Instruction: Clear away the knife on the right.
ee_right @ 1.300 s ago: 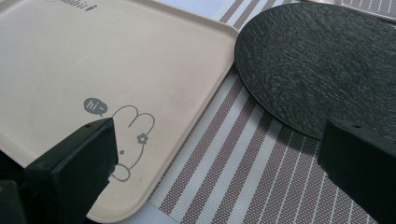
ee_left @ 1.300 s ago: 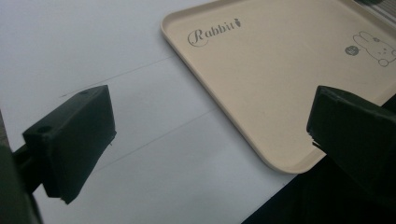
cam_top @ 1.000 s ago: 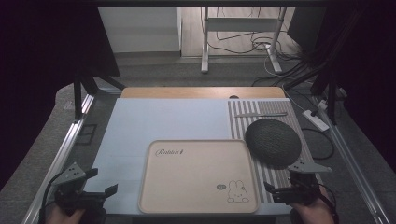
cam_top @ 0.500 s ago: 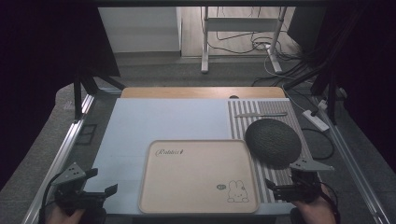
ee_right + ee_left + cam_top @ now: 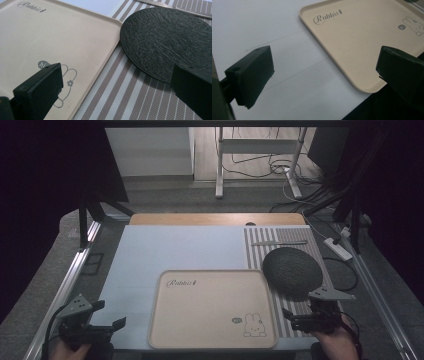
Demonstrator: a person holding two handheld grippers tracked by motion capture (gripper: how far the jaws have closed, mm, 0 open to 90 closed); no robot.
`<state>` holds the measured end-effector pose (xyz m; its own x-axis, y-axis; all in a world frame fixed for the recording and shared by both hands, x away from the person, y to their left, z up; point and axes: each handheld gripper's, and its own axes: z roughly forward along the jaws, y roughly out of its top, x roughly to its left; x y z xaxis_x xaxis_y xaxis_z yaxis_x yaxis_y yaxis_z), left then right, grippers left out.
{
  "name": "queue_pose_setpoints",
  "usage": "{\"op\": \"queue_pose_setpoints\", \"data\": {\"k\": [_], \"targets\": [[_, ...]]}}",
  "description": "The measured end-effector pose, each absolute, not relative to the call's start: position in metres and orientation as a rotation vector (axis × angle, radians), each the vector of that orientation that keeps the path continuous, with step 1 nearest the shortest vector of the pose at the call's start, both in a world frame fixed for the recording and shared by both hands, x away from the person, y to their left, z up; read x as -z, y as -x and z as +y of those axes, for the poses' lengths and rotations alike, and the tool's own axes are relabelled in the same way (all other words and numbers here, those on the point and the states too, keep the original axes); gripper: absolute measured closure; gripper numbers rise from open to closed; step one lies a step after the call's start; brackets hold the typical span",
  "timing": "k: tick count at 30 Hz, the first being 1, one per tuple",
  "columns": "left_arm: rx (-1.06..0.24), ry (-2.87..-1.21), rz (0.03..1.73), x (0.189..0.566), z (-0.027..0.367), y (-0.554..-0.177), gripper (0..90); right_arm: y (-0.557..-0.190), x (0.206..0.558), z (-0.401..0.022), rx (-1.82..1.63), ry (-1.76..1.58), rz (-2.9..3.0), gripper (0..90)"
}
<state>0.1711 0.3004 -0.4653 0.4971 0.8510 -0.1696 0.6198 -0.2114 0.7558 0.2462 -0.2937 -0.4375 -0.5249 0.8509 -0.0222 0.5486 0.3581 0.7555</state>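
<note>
Table (image 5: 175, 250) — beige tray (image 5: 212, 307) between hand-held grippers, left (image 5: 107, 322) and right (image 5: 291, 316), jaws spread.

Tray (image 5: 352, 50) far corner cut off; plate (image 5: 170, 37) right side cropped.

1. The big tan tray (image 5: 212, 307) sits flat and empty in the middle, low and easy to reach over.
2. The dark round plate (image 5: 292, 271) lies just beside the tray on the striped mat (image 5: 280, 236).
3. The pale blue table top (image 5: 175, 250) behind the tray is bare.
</note>
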Motion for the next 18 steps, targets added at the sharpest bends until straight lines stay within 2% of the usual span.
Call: {"op": "queue_pose_setpoints", "data": {"k": [18], "targets": [[-0.351,-1.923,1.224,0.466,0.302,-0.172,2.2,-0.261,0.439,-0.287,-0.987,-1.190,2.249,0.0]]}}
